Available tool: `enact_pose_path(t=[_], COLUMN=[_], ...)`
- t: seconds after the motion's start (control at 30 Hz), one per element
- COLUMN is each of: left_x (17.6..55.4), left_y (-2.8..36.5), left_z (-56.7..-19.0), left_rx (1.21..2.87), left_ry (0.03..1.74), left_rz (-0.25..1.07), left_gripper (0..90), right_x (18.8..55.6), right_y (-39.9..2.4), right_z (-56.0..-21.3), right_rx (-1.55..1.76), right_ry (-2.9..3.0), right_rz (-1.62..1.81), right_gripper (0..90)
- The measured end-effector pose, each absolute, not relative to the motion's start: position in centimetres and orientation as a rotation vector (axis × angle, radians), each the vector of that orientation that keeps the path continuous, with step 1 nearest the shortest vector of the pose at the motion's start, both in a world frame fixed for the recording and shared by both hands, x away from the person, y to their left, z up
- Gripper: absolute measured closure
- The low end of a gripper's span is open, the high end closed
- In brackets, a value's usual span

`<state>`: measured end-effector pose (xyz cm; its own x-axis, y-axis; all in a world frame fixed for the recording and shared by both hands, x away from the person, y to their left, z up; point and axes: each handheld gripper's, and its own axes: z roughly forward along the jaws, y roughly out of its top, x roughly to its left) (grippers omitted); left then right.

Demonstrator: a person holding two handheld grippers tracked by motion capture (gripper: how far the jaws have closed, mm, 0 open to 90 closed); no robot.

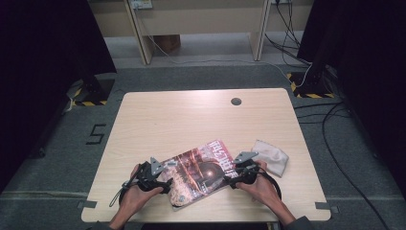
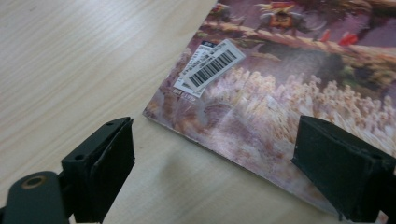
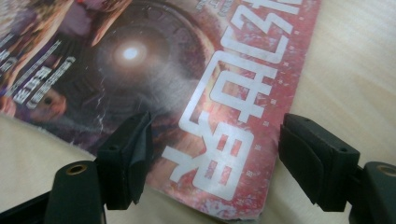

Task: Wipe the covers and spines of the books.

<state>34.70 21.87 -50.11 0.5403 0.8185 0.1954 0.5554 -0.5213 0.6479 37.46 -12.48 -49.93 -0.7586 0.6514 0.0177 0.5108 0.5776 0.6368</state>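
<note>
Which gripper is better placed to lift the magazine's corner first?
Probably the left gripper: its open jaws straddle the magazine corner. The right gripper, also open, hovers over the cover.

A light wooden table [image 1: 167, 115] carries a magazine [image 1: 198, 170] and a white cloth [image 1: 272, 155]

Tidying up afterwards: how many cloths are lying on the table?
1: a crumpled white cloth on the light wooden table, just right of the glossy red magazine, beside the right gripper.
</note>
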Motion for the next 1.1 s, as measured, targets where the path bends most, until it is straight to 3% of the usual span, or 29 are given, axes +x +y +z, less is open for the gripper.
enact_pose_path(t=[0.2, 0.37, 0.43, 0.5, 0.83, 1.1], left_x=[36.1, 36.0, 35.7, 35.0, 30.3, 29.6], left_y=[21.9, 21.8, 21.7, 21.3, 18.8, 18.0], left_z=[-50.1, -50.0, -49.8, -49.7, -49.2, -49.9], left_rx=[2.264, 2.264, 2.258, 2.241, 2.247, 2.301], left_ry=[1.133, 1.125, 1.110, 1.101, 0.958, 0.913], left_rz=[0.707, 0.698, 0.671, 0.634, 0.521, 0.503], left_gripper=[5.4, 10.0, 18.8, 13.9, 14.7, 14.5], right_x=[36.8, 37.2, 38.1, 39.3, 45.7, 48.7], right_y=[-12.7, -12.9, -12.6, -12.0, -8.3, -6.3], right_z=[-49.9, -49.3, -49.0, -48.7, -48.7, -49.9], right_rx=[0.978, 0.951, 0.921, 0.871, 0.780, 0.827], right_ry=[2.623, 2.613, 2.591, 2.596, 2.586, 2.617], right_rz=[0.955, 0.992, 1.042, 1.077, 1.090, 1.099], right_gripper=[27.3, 32.4, 31.9, 32.0, 31.9, 30.1])
